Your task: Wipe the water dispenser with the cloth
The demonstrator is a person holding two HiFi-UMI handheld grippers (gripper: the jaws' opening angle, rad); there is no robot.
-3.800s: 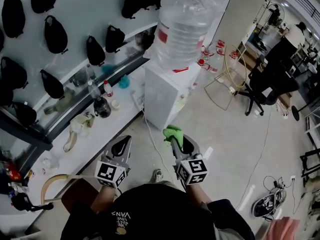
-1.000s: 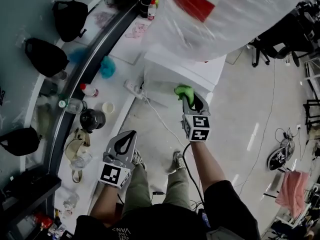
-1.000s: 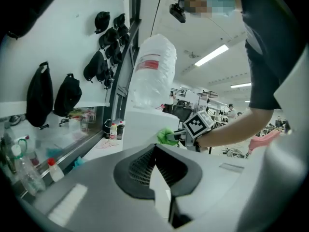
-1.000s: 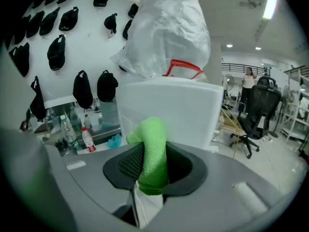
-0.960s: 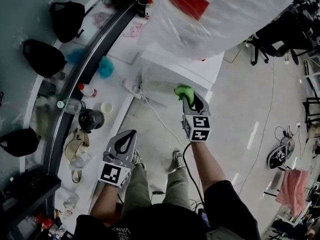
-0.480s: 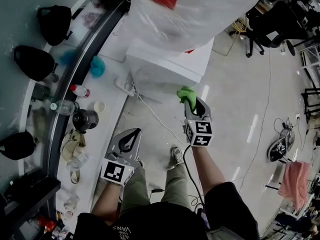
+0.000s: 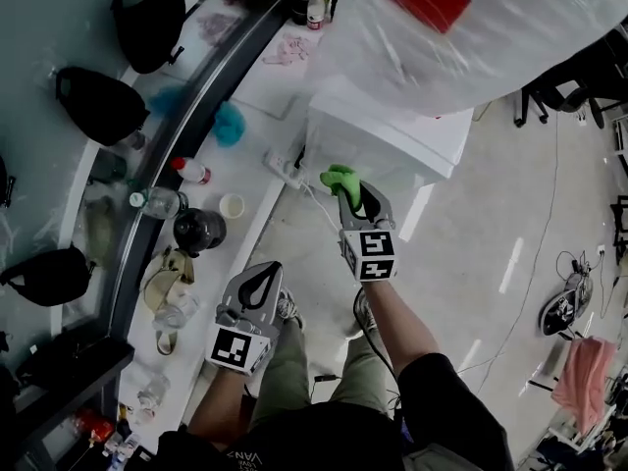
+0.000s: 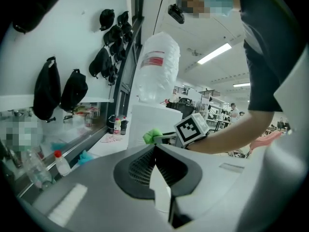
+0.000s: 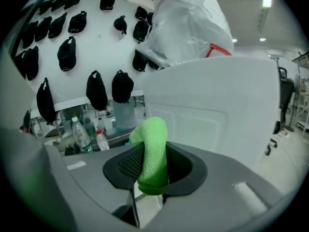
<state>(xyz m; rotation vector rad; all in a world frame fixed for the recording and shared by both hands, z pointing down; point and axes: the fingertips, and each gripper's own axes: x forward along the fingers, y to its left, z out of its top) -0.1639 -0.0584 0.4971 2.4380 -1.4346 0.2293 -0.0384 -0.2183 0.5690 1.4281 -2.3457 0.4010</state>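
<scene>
Reaching forward, right gripper [image 7: 347, 190] clamped on green cloth [image 7: 339, 176] beside water dispenser [image 7: 397, 137], left gripper [image 7: 263, 271] closed, empty, lower.

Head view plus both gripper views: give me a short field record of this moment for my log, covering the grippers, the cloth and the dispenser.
right gripper: shut on the green cloth
left gripper: shut, nothing between its jaws, held low and away from the dispenser
water dispenser: white cabinet with a large bottle on top
cloth position: raised close to the dispenser's white panel; contact cannot be told
</scene>
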